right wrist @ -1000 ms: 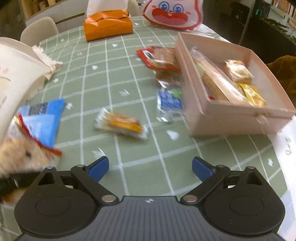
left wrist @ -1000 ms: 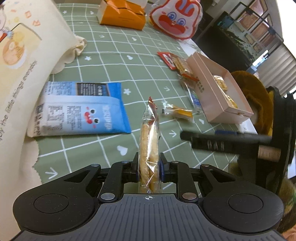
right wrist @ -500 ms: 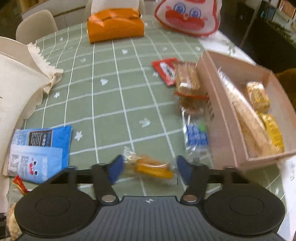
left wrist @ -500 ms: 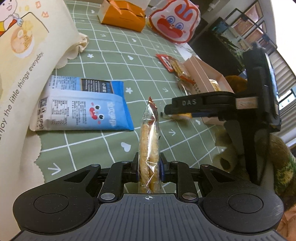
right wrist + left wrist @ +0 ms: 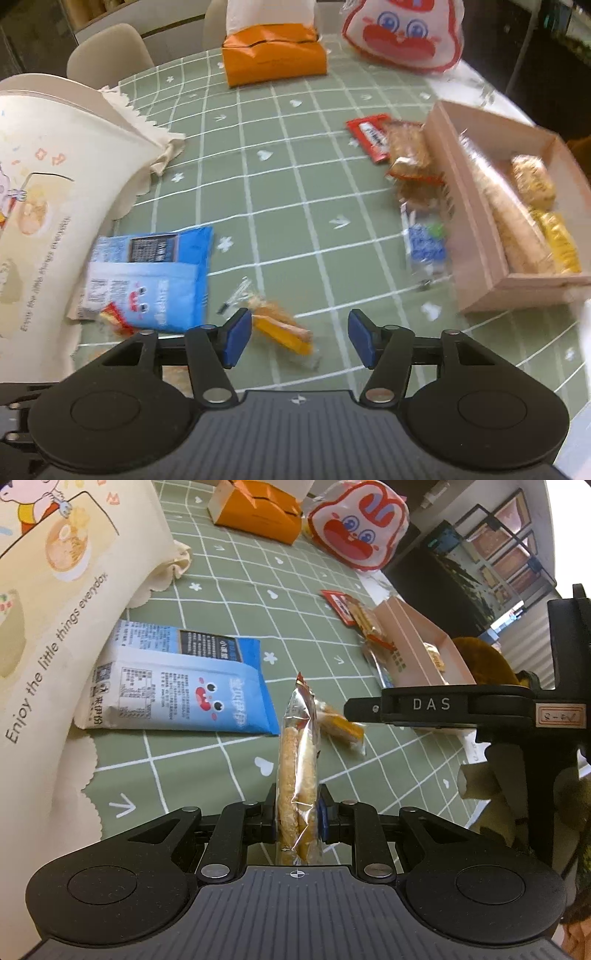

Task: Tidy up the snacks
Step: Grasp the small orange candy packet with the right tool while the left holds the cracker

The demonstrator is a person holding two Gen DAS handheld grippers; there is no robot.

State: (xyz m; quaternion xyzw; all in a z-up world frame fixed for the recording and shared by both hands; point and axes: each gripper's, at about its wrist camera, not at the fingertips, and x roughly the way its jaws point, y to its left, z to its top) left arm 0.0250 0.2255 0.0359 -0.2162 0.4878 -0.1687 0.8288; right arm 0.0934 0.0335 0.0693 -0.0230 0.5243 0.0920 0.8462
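Observation:
My left gripper is shut on a clear-wrapped cracker packet, which stands upright between its pads. An orange-filled snack packet lies on the green checked tablecloth between the blue pads of my right gripper. The jaws stand half open, and the right pad is clear of the wrapper. The left wrist view shows the same packet under the right gripper's black finger. A pink box at the right holds several snacks.
A blue snack bag lies at the left beside a cream cloth bag. A small blue packet, a red packet and a brown cracker pack lie by the box. An orange tissue box and a rabbit bag stand at the back.
My right gripper moved left over the orange packet and its jaws narrowed from wide to half open. The left gripper kept still with its cracker packet.

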